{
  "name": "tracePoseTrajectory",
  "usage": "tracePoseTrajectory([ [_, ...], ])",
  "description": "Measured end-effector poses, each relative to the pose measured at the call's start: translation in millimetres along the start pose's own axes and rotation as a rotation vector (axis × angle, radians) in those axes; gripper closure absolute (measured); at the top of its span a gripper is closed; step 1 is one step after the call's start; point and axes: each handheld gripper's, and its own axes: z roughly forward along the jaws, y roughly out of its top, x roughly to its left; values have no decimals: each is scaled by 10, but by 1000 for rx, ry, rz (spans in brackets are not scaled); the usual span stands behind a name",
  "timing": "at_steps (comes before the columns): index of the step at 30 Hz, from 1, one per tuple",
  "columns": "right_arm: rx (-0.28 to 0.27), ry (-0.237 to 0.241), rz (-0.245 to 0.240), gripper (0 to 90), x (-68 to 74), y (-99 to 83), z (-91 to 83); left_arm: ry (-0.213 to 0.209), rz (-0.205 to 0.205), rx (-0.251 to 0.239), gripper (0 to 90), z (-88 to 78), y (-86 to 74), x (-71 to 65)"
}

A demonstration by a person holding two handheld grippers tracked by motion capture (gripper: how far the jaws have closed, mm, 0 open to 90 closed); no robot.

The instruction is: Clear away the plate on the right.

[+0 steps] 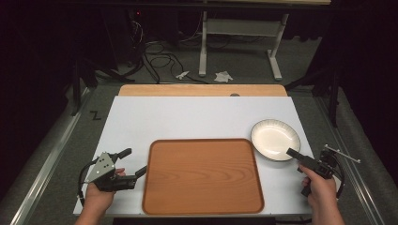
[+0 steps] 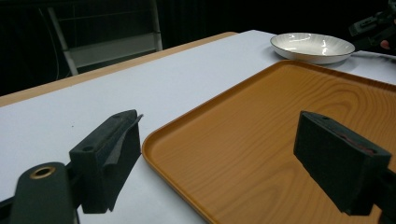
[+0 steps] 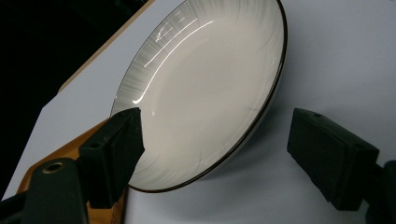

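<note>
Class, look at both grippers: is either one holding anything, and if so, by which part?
Nothing is held. The right gripper has its open jaws either side of the plate's near rim, not pressing it. The left gripper is open over the tray's edge.

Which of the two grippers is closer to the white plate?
Right. The right gripper is at the plate's near rim, its open jaws straddling the rim without pressing it. The left gripper is open at the tray's left edge, across the tray from the plate.

The room is dark; on the grey floor [image 1: 244, 65] at upper centre stand a white frame [image 1: 239, 28], black cables [image 1: 159, 58] and crumpled paper [image 1: 223, 76].
</note>
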Motion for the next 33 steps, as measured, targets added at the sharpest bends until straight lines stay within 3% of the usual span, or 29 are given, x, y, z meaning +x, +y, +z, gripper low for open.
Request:
tracePoseTrajectory([
  [5,-4,24,28,240,-50,14,19,2,2,1,153,-7,-4,-5],
  [25,28,11,39,262,-61,29,150,16,-3,5,153,-79,-32,-8],
  [28,27,-10,3,304,-59,23,151,15,-4,3,153,-78,-32,-12],
  [33,26,-22,4,419,-91,23,143,13,-1,5,153,-77,-30,-18],
])
